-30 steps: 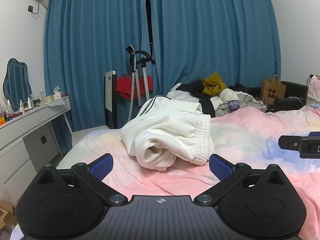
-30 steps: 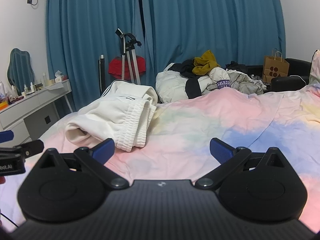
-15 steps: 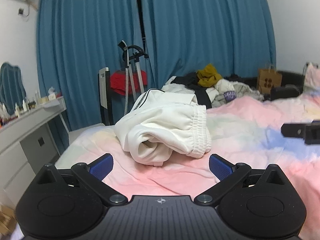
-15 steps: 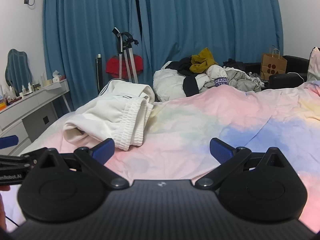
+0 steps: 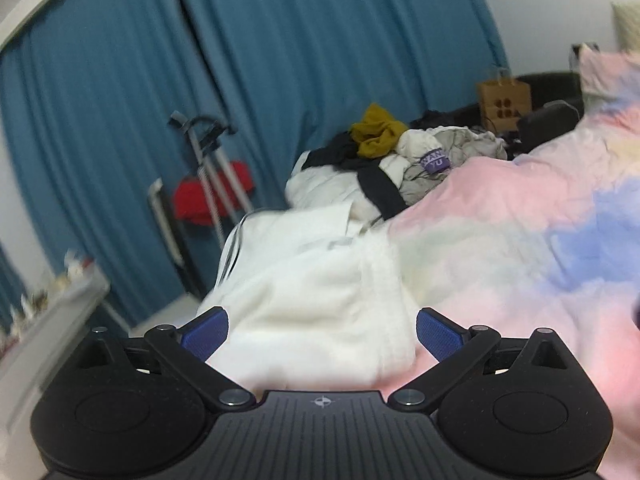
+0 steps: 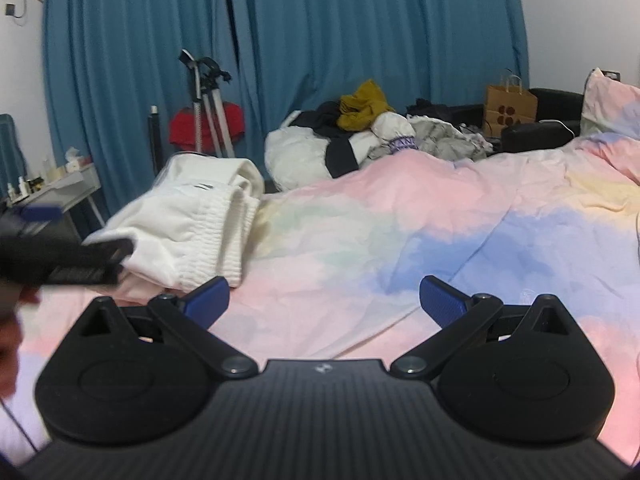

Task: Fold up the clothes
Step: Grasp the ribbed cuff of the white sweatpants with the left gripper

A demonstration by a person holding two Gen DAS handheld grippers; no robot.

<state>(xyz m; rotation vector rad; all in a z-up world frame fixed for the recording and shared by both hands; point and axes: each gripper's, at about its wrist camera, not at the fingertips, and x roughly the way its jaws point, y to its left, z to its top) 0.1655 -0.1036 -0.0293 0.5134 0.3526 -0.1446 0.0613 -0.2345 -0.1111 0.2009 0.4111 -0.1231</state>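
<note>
Change since prev frame: left gripper point(image 5: 320, 330) has closed in on white garment point(image 5: 320, 304); garment now fills gap between its fingers, view tilted and blurred. Right gripper point(image 6: 324, 300) about where it was.
Left gripper: jaws spread wide, blue pads point(image 5: 204, 332) either side of garment's near edge; contact w/ cloth can't be told, nothing clamped.
Right gripper: jaws spread wide, nothing between them, over bedsheet point(image 6: 400, 240), to right of garment.
Left gripper in right view: blurred black body point(image 6: 60, 260) at left edge, just in front of garment point(image 6: 192, 224).
White garment: bunched heap, ribbed elastic waistband facing right, near left edge of bed, on sheet.
Bedsheet: pastel pink/blue/yellow, wrinkled.
Clothes pile point(image 6: 376, 140): far side of bed; white, black, mustard, grey items.
Curtains point(image 6: 320, 40): blue, closed, behind bed.
Paper bag point(image 6: 510, 110): brown, far right by dark sofa.
</note>
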